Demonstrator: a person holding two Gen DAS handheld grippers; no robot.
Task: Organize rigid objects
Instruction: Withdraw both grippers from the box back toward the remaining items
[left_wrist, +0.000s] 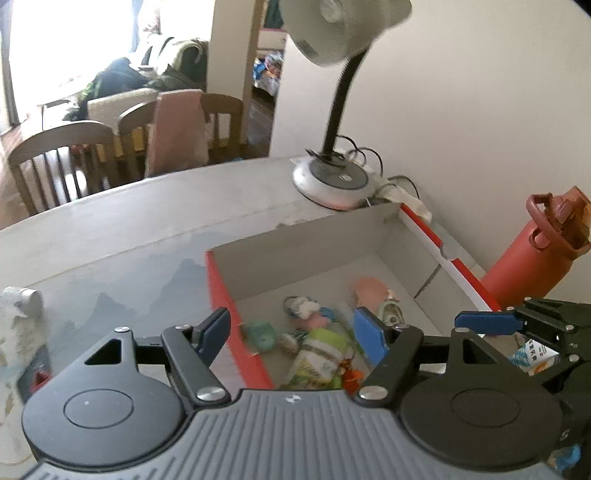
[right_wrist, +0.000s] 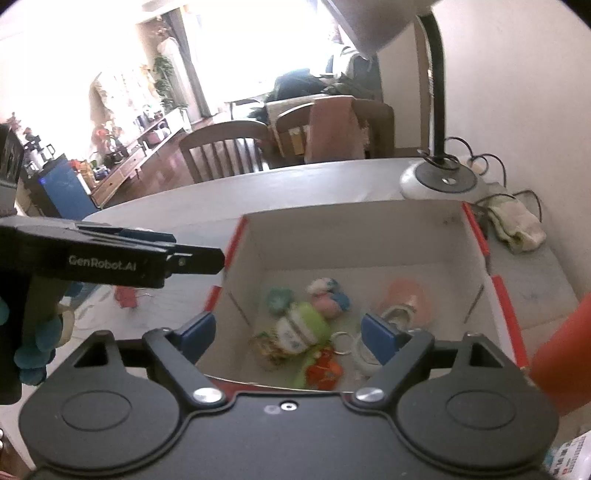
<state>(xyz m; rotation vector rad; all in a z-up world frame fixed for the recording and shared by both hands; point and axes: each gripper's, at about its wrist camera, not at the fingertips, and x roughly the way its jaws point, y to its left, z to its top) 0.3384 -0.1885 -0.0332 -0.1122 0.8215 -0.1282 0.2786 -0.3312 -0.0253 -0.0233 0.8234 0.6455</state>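
Note:
A white cardboard box with red edges (left_wrist: 295, 236) (right_wrist: 354, 236) stands on the grey table. Inside lie several small toys and keychains: a green-and-white one (left_wrist: 321, 350) (right_wrist: 303, 325), a teal one (left_wrist: 260, 334) (right_wrist: 279, 300), a pink-and-blue one (right_wrist: 328, 295), a peach one (left_wrist: 371, 290) (right_wrist: 406, 295) and an orange one (right_wrist: 325, 371). My left gripper (left_wrist: 291, 332) is open and empty above the box's near left wall. My right gripper (right_wrist: 286, 334) is open and empty above the box's near edge; it also shows in the left wrist view (left_wrist: 487, 321).
A desk lamp (left_wrist: 332, 177) (right_wrist: 439, 177) stands behind the box, with cables and a cloth (right_wrist: 517, 221) beside it. A red water bottle (left_wrist: 535, 251) stands right of the box. A small carton (left_wrist: 533, 358) lies near it. Wooden chairs (left_wrist: 62, 162) stand beyond the table.

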